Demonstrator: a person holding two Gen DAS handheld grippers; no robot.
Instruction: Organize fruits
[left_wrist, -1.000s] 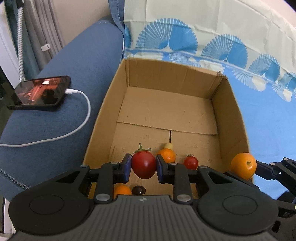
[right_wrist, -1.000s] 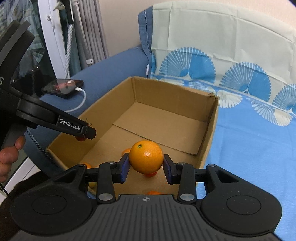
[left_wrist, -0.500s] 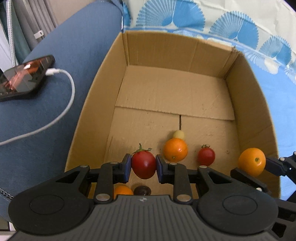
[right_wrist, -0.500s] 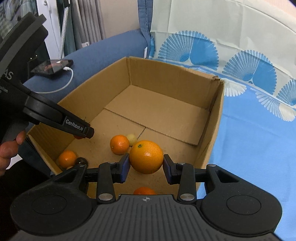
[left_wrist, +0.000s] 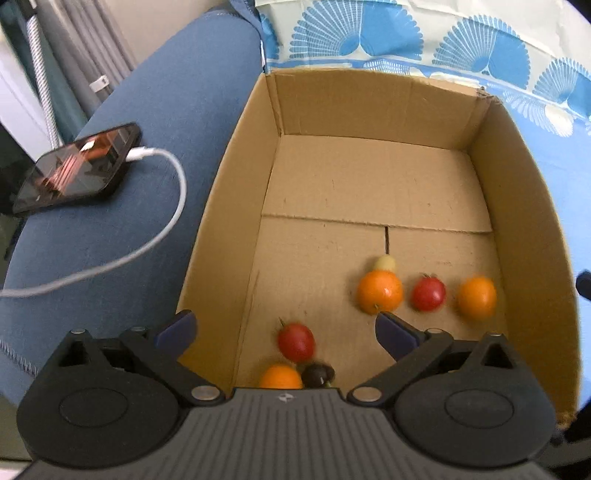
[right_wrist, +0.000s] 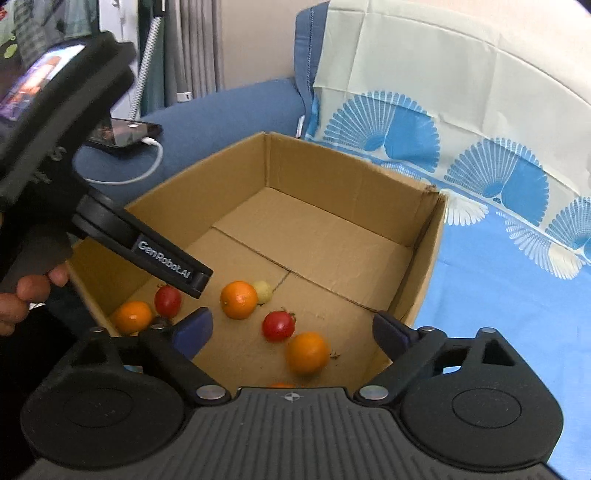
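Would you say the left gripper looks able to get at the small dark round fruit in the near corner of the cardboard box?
Probably yes. The left gripper is open right above the small dark round fruit, but a red tomato and an orange fruit sit tight against it, so its fingers may catch those too.

We see our right gripper (right_wrist: 291, 328) spread wide and empty above the open brown cardboard box (right_wrist: 424, 266). Below it a round orange fruit (right_wrist: 307, 352) lies just beside a small red tomato (right_wrist: 278, 325) on the box floor.
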